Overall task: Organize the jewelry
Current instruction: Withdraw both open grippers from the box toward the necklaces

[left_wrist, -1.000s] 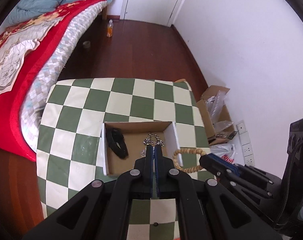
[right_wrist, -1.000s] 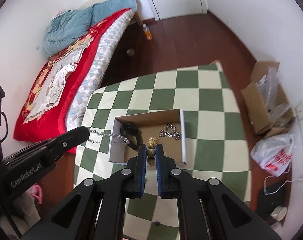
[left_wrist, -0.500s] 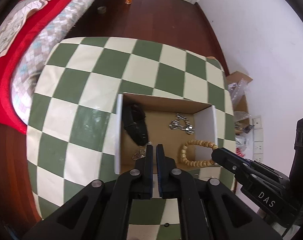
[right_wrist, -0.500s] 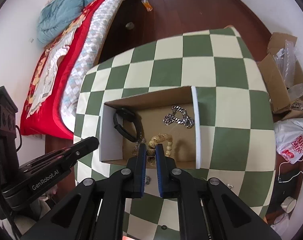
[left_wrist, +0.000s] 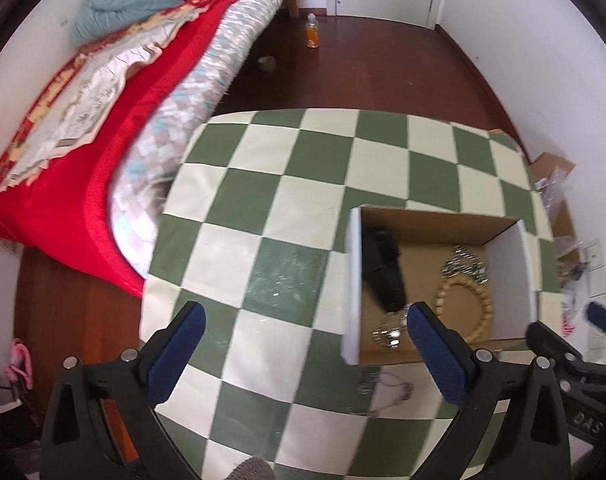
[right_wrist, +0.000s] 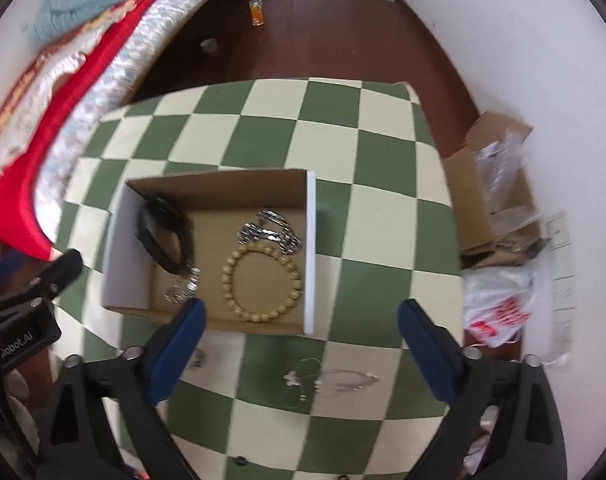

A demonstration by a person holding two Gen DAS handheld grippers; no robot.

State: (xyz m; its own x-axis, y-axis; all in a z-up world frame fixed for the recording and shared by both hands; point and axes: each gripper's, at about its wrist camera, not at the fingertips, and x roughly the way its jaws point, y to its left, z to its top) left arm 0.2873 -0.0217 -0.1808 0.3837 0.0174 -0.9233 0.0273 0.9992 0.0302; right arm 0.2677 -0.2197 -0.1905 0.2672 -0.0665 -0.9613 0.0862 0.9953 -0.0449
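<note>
Green-and-cream checks cover the table (right_wrist: 379,216), which fills the middle of both views and carries everything of the task. Nearest the cameras, both tools hang above its near edge with nothing between their pads; the right gripper (right_wrist: 299,312) has its blue fingers (right_wrist: 183,336) spread wide apart, and the left gripper (left_wrist: 301,316) stands just as wide, over the squares left of the box. Just beyond the right fingertips a thin chain (right_wrist: 335,380) lies loose on the cloth, outside the box and near its front wall; the left view shows it too, blurred. Past that sits the open cardboard box (right_wrist: 310,248) with white side walls; inside, a ring of pale wooden beads (right_wrist: 263,280) lies flat at the front right, touching a heap of silver links (right_wrist: 271,232) behind it; a small silver piece (right_wrist: 183,284) rests at the front left, against the end of a black band (right_wrist: 163,232) that runs along the left wall. Beyond the table, dark wood floor (right_wrist: 323,32) stretches to white doors; an orange bottle (right_wrist: 257,10) stands there; a bed (left_wrist: 115,92) with a red cover runs along the left; a carton (right_wrist: 495,184) and a plastic bag (right_wrist: 499,312) sit by the right wall.
</note>
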